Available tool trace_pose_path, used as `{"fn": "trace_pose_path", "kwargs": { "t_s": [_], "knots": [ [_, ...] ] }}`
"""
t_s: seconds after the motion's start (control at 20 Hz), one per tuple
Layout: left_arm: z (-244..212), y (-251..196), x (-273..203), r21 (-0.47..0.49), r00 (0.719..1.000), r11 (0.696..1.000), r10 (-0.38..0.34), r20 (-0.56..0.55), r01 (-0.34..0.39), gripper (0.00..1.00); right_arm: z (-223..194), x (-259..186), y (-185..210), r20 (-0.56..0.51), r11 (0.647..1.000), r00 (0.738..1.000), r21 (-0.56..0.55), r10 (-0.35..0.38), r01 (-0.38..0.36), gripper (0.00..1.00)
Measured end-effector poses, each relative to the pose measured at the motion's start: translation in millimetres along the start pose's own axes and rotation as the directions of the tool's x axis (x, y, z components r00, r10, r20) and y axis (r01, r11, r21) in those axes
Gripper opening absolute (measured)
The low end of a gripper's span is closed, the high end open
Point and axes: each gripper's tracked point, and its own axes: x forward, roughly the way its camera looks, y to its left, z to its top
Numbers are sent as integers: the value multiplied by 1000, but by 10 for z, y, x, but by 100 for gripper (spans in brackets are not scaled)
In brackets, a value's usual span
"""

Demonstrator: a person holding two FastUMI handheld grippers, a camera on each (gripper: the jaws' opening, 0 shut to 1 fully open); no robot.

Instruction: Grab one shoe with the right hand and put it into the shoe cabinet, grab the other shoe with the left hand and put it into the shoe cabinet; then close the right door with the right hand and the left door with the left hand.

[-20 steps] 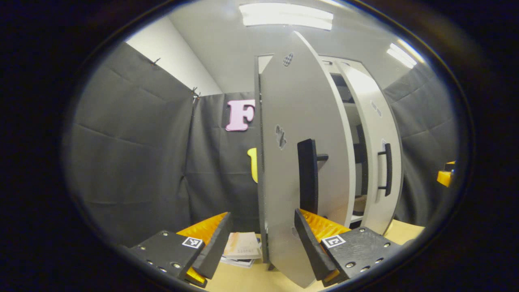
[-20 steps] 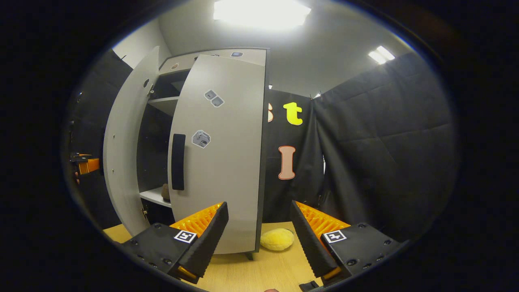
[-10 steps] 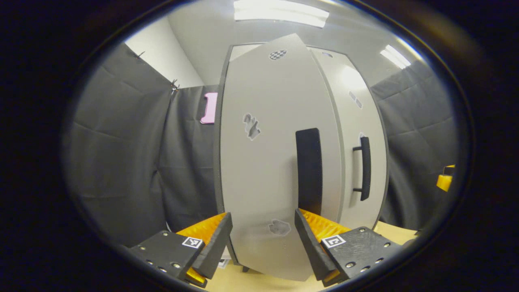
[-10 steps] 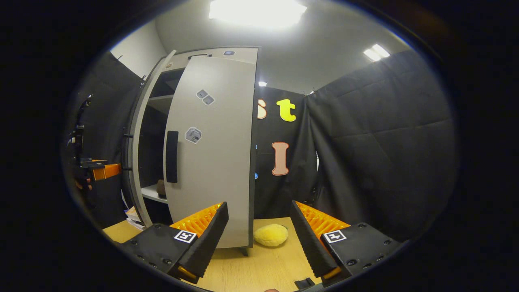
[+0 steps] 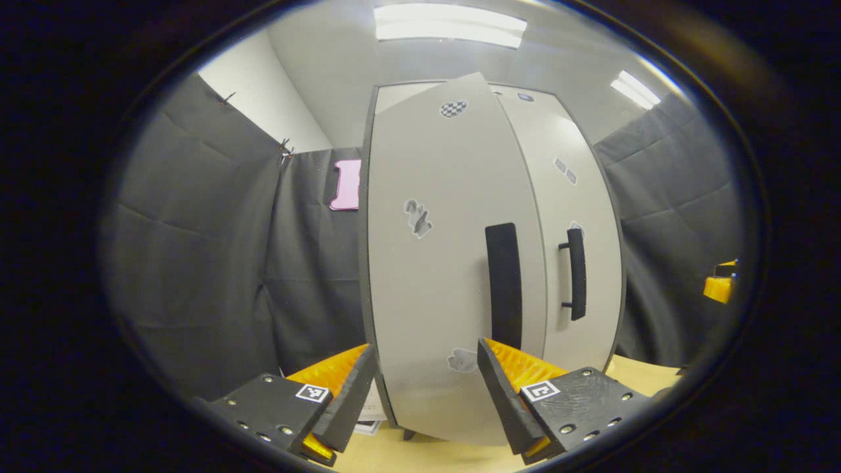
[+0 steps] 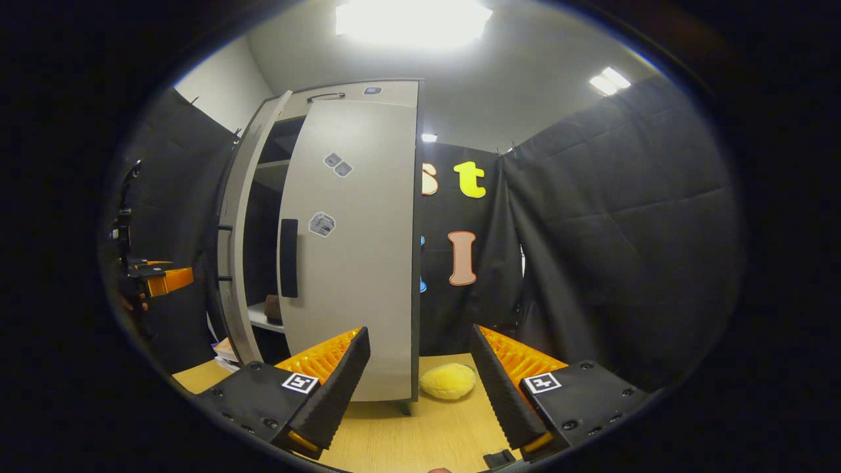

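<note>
The grey shoe cabinet (image 5: pixel 453 263) stands close ahead in the left gripper view. Its left door (image 5: pixel 427 295) with a black handle (image 5: pixel 503 286) is almost flush, and my left gripper (image 5: pixel 427 387) is open just in front of it, holding nothing. The right door (image 6: pixel 355 263) with its black handle (image 6: pixel 288 257) stands slightly ajar in the right gripper view. Through the gap a brown shoe (image 6: pixel 272 307) rests on a shelf. My right gripper (image 6: pixel 420 387) is open and empty, a little back from the right door. The left gripper (image 6: pixel 158 279) shows at the far left.
A yellow plush thing (image 6: pixel 448 381) lies on the wooden table (image 6: pixel 407 437) by the cabinet's right corner. Some books or papers (image 5: pixel 371 410) lie at the cabinet's left foot. Black cloth walls close in on both sides. The right gripper (image 5: pixel 719 286) shows at the far right edge.
The left door has swung from wide open to nearly shut against the cabinet. The gap between the doors has narrowed. The right gripper has barely moved.
</note>
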Motion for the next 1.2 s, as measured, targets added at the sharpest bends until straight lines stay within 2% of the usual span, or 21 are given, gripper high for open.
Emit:
{"fn": "trace_pose_path", "kwargs": {
  "t_s": [0.3,0.55,0.7,0.85,1.15,1.2],
  "knots": [
    [0,274,-650,2,998,998,58,-13,-58,95,21,-114,38,12,999,999,6,52,-52,98],
    [-92,421,-1176,4,997,997,77,-24,-77,95,44,-240,31,20,997,997,23,79,-79,97],
    [-134,489,-1424,10,996,996,84,-26,-84,95,-9,-480,10,34,997,996,11,78,-78,98],
    [-147,549,-1617,15,995,995,98,-24,-98,95,-61,-620,10,31,996,996,18,82,-83,96],
    [-151,581,-1648,31,991,990,136,-14,-135,95,-5,-760,-112,58,998,996,13,68,-69,98],
    [-153,586,-1647,30,990,990,140,-15,-139,89,1,-761,-133,63,998,996,21,63,-64,96]
  ]
}}
